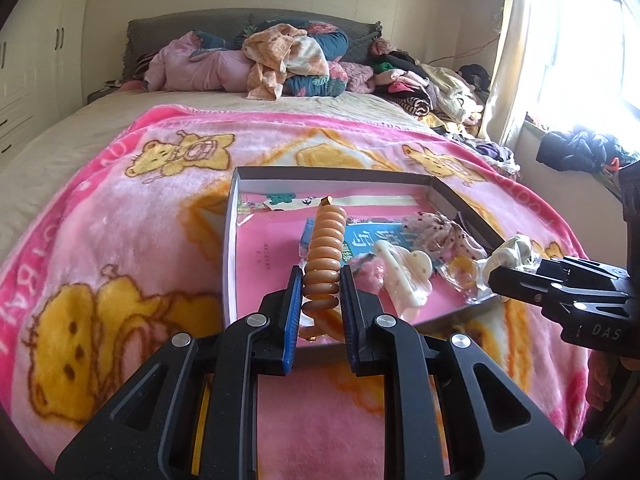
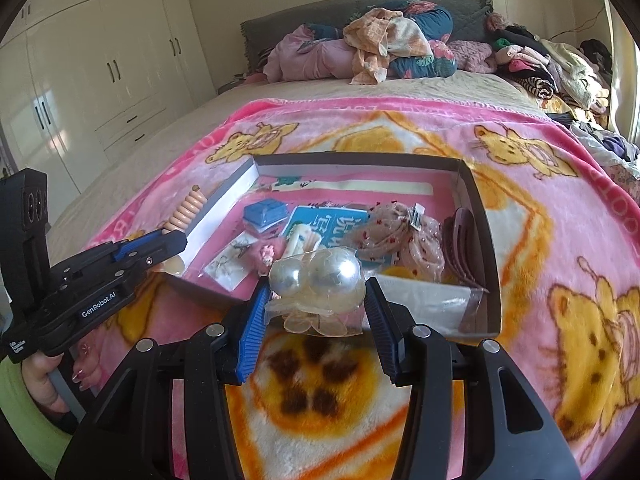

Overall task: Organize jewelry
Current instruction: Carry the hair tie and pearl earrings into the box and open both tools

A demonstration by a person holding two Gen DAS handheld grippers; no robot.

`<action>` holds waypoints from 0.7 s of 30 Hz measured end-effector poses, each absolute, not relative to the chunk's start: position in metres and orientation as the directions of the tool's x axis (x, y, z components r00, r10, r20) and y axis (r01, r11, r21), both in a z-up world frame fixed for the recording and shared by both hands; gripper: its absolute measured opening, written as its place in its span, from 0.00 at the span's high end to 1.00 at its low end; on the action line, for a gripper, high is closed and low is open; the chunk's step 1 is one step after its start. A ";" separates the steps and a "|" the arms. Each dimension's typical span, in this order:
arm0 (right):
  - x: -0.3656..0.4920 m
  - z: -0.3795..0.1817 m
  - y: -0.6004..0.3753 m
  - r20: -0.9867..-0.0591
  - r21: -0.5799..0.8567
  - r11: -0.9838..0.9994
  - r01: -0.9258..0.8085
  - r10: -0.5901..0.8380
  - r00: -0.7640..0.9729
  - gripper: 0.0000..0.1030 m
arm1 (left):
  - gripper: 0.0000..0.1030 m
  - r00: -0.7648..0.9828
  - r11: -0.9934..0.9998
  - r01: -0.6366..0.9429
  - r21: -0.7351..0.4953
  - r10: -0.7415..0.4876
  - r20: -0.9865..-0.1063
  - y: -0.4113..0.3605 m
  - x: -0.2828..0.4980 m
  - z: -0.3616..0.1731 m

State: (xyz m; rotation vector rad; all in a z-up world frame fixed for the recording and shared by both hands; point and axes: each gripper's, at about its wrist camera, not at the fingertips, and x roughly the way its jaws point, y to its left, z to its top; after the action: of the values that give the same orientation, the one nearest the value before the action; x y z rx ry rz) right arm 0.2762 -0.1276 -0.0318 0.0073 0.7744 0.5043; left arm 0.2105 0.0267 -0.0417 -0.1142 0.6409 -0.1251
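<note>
Left wrist view, fingers pinching orange coil over box rim, right fingers pinching pearl piece.

pink bear blanket on bed; clothes pile; white wardrobe.

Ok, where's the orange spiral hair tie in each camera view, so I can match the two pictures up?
Left wrist view: the orange spiral hair tie stands bottom centre, clamped in the left hand-held gripper, in front of the box.
Right wrist view: the tie is at middle left, sticking up from the same gripper, beside the box's left wall.
Shared landmark: the shallow box on the pink bear blanket.
</note>
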 end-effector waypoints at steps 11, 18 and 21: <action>0.303 -0.030 -0.134 -0.667 0.167 0.900 -0.404 0.404 0.625 0.56 | 0.88 0.789 0.984 0.075 -0.164 -0.159 -0.594 0.023 0.231 -0.044; 0.325 -0.037 -0.143 -0.679 0.135 0.926 -0.352 0.345 0.648 0.56 | 0.88 0.770 0.983 0.046 -0.178 -0.148 -0.621 0.025 0.249 -0.053; 0.334 -0.040 -0.143 -0.686 0.123 0.931 -0.345 0.331 0.648 0.56 | 0.88 0.765 0.983 0.031 -0.182 -0.141 -0.628 0.028 0.254 -0.056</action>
State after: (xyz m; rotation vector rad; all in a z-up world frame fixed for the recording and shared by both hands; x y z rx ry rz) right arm 0.3335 -0.1433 -0.0400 -0.0188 0.7755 0.3840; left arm 0.2542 0.0277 -0.0556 -0.1650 0.6941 -0.0942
